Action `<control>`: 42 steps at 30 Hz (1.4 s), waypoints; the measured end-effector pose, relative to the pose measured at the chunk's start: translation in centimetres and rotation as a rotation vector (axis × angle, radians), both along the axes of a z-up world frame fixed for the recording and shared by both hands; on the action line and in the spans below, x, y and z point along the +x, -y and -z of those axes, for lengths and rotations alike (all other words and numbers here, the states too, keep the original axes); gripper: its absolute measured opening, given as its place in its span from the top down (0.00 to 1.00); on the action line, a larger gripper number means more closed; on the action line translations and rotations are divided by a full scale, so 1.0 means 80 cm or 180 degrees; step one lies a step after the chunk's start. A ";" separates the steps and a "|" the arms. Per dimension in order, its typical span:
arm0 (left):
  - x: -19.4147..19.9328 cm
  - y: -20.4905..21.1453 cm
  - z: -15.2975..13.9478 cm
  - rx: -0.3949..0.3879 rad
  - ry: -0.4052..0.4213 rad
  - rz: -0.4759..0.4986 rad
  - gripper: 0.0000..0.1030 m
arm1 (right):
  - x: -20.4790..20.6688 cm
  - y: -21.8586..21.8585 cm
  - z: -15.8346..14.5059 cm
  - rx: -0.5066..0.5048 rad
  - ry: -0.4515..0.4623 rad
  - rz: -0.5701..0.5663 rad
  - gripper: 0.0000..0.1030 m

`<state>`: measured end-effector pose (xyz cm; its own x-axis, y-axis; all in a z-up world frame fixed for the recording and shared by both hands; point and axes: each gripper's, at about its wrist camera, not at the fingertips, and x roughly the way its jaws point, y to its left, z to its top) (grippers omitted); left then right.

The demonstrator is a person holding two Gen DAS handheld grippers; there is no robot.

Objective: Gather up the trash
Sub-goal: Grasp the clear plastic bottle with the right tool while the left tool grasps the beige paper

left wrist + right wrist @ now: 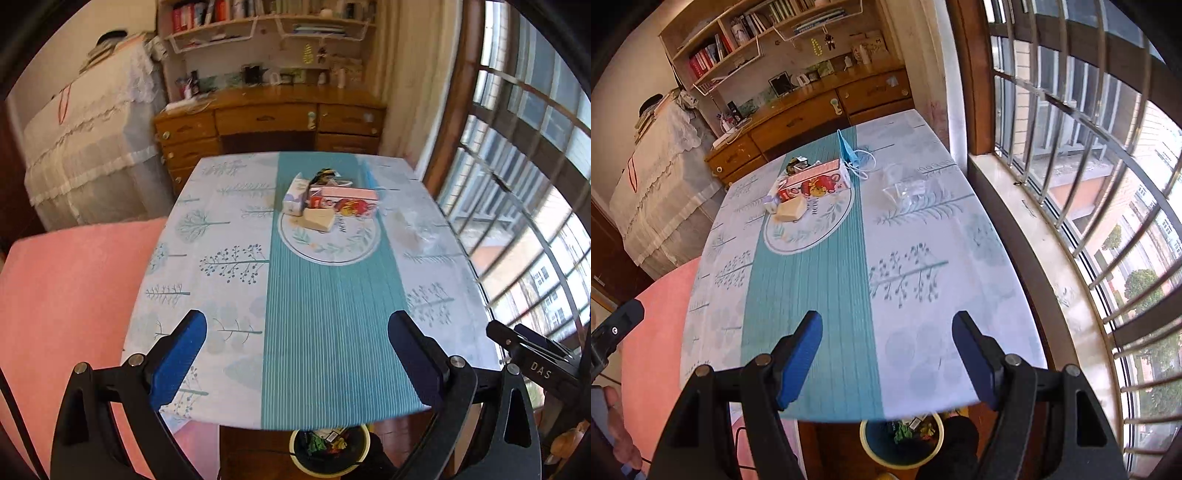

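Trash lies on a round placemat (332,247) at the table's far middle: a pink-red carton (347,199) (816,181), a cream box (319,218) (790,209), a white-blue pack (295,195) and a dark wrapper (325,175). A blue face mask (849,151) and a clear plastic bag (905,188) lie to the right of the pile. A yellow-rimmed bin (328,448) (901,439) with trash in it stands on the floor under the near table edge. My left gripper (295,332) and right gripper (886,332) are open and empty above the table's near edge.
The table (207,258) has a tree-print cloth with a teal runner. A pink chair (66,295) stands at the left. A barred window (1089,184) runs along the right. A wooden desk (266,118) with shelves stands beyond the table.
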<state>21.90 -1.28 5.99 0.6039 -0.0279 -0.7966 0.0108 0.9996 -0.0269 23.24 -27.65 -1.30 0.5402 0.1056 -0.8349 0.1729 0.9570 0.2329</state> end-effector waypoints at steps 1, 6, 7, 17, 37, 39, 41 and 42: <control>0.020 0.002 0.009 -0.0032 -0.0084 -0.0067 0.05 | 0.017 0.007 0.006 0.0002 -0.0029 -0.0038 0.29; 0.095 0.022 0.058 -0.0049 -0.0432 -0.0286 0.05 | 0.098 0.040 0.043 0.0015 -0.0199 -0.0198 0.29; 0.107 0.027 0.067 -0.0070 -0.0479 -0.0328 0.05 | 0.113 0.046 0.050 0.0023 -0.0231 -0.0238 0.28; 0.199 0.065 0.131 -0.0014 -0.0760 -0.0614 0.05 | 0.230 0.041 0.084 -0.0368 -0.0173 -0.0571 0.27; 0.288 0.059 0.165 -0.0095 -0.0851 -0.0749 0.05 | 0.272 0.023 0.111 -0.1096 0.0020 -0.0631 0.47; 0.303 0.059 0.171 -0.0103 -0.0856 -0.0726 0.05 | 0.278 0.036 0.110 -0.0930 0.0015 -0.0560 0.49; 0.320 0.057 0.181 -0.0134 -0.0890 -0.0723 0.05 | 0.282 0.049 0.109 -0.0736 -0.0005 -0.0482 0.49; 0.330 0.055 0.187 -0.0177 -0.0917 -0.0737 0.05 | 0.284 0.056 0.109 -0.0602 -0.0012 -0.0443 0.49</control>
<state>48.26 -5.71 -8.97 0.3506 0.0350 -0.9359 -0.2313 0.9716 -0.0503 45.98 -32.17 -9.98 0.5283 0.0203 -0.8488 0.0367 0.9982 0.0468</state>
